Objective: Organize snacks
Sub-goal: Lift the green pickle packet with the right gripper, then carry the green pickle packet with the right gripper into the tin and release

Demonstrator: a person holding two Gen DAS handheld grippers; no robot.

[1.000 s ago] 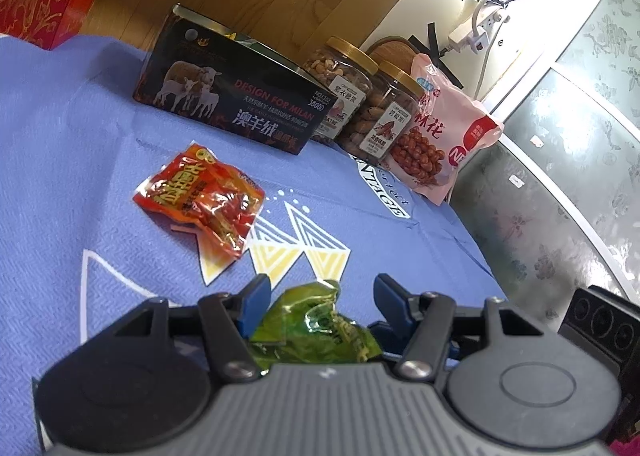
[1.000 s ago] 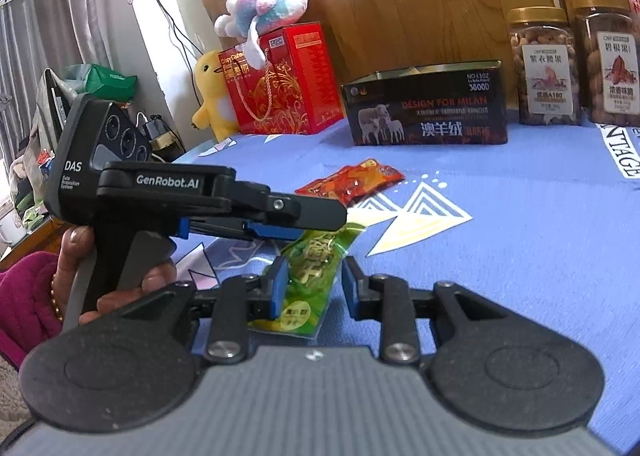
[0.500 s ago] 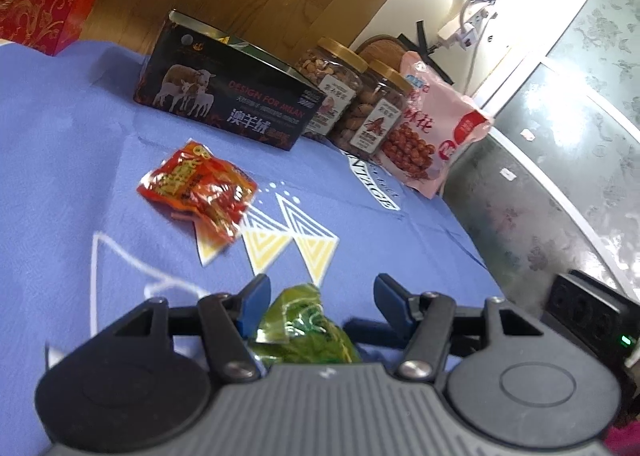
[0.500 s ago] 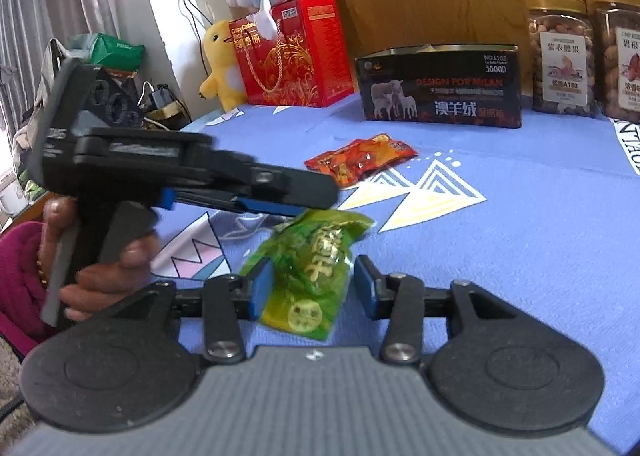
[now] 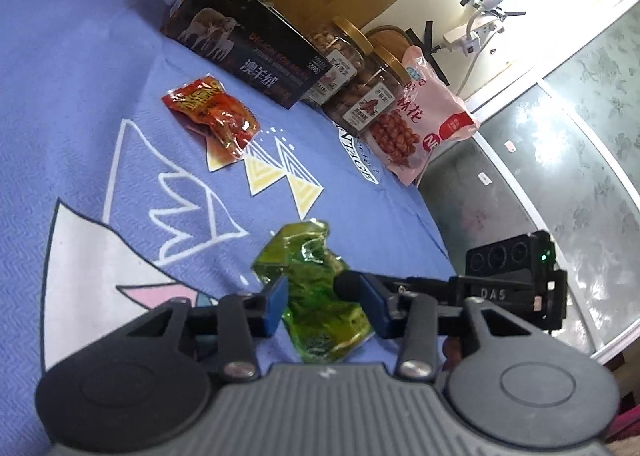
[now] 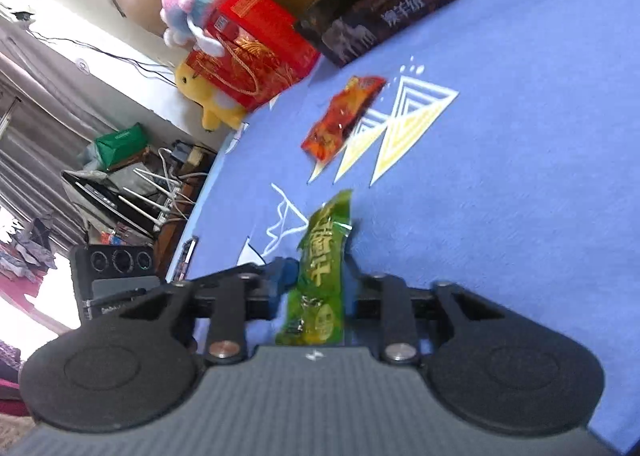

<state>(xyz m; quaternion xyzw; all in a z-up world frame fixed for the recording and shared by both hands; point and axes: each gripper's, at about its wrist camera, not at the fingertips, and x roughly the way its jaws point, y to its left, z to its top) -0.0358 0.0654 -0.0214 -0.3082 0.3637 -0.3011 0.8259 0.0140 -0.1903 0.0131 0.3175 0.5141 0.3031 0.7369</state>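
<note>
Since the earlier frames both grippers have rolled, and the green snack packet (image 5: 320,296) now stands narrower between both sets of fingers, which have just been closing.

Left wrist view: the left gripper (image 5: 326,306) has its blue pads against both sides of the crumpled green snack packet, clamped on it just above the blue tablecloth (image 5: 80,116). The right gripper (image 5: 356,284) reaches in from the right and touches the same packet. A red snack packet (image 5: 212,116) lies flat further back, in front of a dark box (image 5: 244,56), two jars (image 5: 352,76) and a pink bag (image 5: 420,124).

Right wrist view: the right gripper (image 6: 316,292) pinches the green snack packet (image 6: 320,276) edgewise, its length pointing away. The red snack packet (image 6: 340,120) lies beyond it.
</note>
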